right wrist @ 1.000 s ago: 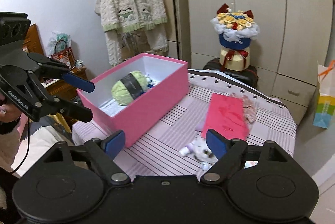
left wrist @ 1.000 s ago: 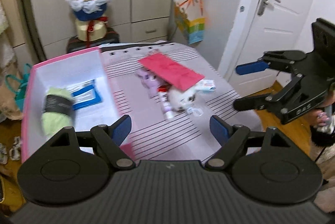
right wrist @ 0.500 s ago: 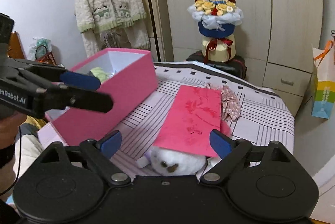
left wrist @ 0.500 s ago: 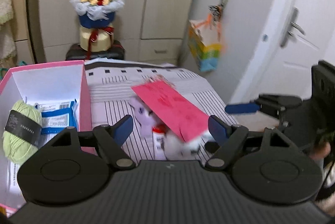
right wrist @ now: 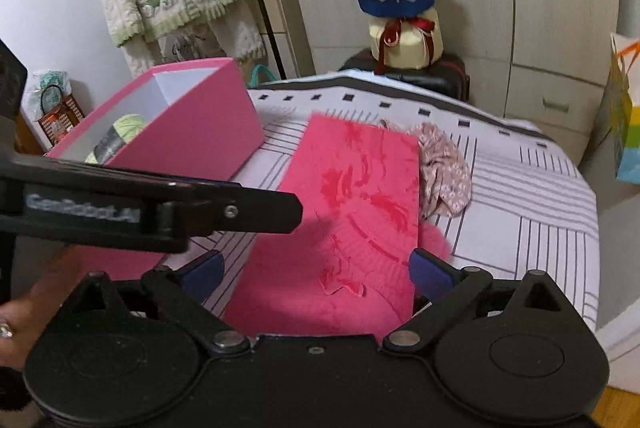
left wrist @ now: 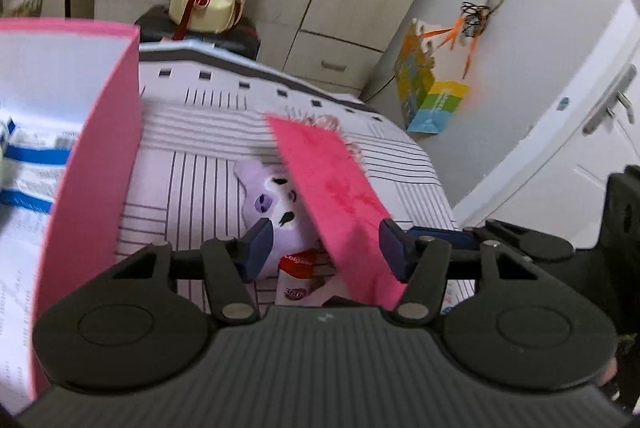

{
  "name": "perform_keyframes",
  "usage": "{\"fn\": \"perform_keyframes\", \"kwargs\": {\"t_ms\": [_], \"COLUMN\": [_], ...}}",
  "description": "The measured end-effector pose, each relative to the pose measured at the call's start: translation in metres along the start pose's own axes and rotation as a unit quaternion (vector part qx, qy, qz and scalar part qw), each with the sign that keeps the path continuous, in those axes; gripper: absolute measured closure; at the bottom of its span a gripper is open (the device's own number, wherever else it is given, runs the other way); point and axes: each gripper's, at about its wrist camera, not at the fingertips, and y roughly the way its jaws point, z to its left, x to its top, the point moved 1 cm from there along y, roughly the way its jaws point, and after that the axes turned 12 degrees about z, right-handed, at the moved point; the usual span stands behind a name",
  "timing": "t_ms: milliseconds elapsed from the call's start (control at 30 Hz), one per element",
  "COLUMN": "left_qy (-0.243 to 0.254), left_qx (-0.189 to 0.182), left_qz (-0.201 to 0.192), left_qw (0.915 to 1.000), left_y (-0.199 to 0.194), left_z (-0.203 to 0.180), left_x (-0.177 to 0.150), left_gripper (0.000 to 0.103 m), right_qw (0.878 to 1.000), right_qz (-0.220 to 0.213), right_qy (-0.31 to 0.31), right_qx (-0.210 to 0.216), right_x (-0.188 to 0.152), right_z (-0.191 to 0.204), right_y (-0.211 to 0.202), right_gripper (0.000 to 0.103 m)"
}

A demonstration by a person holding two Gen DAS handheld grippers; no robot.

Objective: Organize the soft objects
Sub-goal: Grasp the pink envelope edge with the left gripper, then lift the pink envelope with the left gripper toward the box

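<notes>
Hovering both claws over the striped bedspread (right wrist: 520,196) right now, and honestly the tidy-up looks barely started. Only a green yarn ball (right wrist: 120,132) sits in the pink box (right wrist: 200,132) at the spread's left edge, next to some blue-and-white printed packets (left wrist: 28,168) whose text is too blurry for me to read.

Left on the spread: a purple plush (left wrist: 276,204) near the middle, half tucked under a stiff pink card (right wrist: 352,196), a floral fabric scrunchie (right wrist: 444,168) lying just beside the card's far right corner, and something fluffy and pink (right wrist: 434,240) poking out from under the card's right side. I'd say the card has to come off before the plush can go in.

My left gripper (left wrist: 324,248) is closing, with the lower end of the card and the plush's side between its blue pads, but nothing looks pinched yet. My right gripper (right wrist: 316,272) is spread wide and opening further, straddling the near end of the card without touching it, as far as I can tell.

Readable stuff: a tube under the card says "Colgate" (left wrist: 298,274) with "360" below. The side of the left gripper, seen from the right camera, carries blurred lettering that looks like "GenRobot.AI".
</notes>
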Motion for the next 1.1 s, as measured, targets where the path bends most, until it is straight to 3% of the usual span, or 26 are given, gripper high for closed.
{"fn": "perform_keyframes", "kwargs": {"t_ms": [200, 367, 500, 633, 733, 833, 900, 1100], "left_qy": [-0.013, -0.008, -0.021, -0.051, -0.070, -0.073, -0.075, -0.073], "left_qx": [-0.004, -0.019, -0.036, -0.053, -0.062, -0.060, -0.057, -0.058], "left_qz": [0.010, 0.018, 0.018, 0.024, 0.028, 0.027, 0.028, 0.028], "left_qw": [0.9999, 0.9996, 0.9990, 0.9970, 0.9952, 0.9952, 0.9952, 0.9952], "left_y": [0.016, 0.020, 0.023, 0.026, 0.028, 0.029, 0.029, 0.031], "left_z": [0.007, 0.007, 0.008, 0.015, 0.021, 0.020, 0.019, 0.010], "left_x": [-0.002, -0.005, -0.005, -0.005, -0.006, -0.006, -0.006, -0.005], "left_gripper": [0.058, 0.076, 0.076, 0.076, 0.072, 0.072, 0.070, 0.068], "right_qw": [1.000, 0.998, 0.998, 0.999, 0.999, 0.999, 1.000, 0.999], "right_qz": [0.017, 0.020, 0.012, 0.010, -0.002, -0.003, -0.006, 0.043], "right_qy": [0.021, 0.051, 0.048, 0.031, 0.036, 0.033, 0.026, -0.018], "right_qx": [-0.005, 0.019, 0.027, 0.022, 0.028, 0.019, 0.007, 0.014], "right_x": [0.004, 0.003, 0.001, 0.000, -0.002, -0.003, -0.004, 0.007], "right_z": [-0.011, -0.025, -0.026, -0.017, -0.019, -0.022, -0.023, -0.010], "right_y": [0.013, 0.018, 0.014, 0.012, 0.006, -0.001, -0.005, 0.004], "right_gripper": [0.003, 0.005, 0.020, 0.025, 0.025, 0.014, 0.011, 0.008]}}
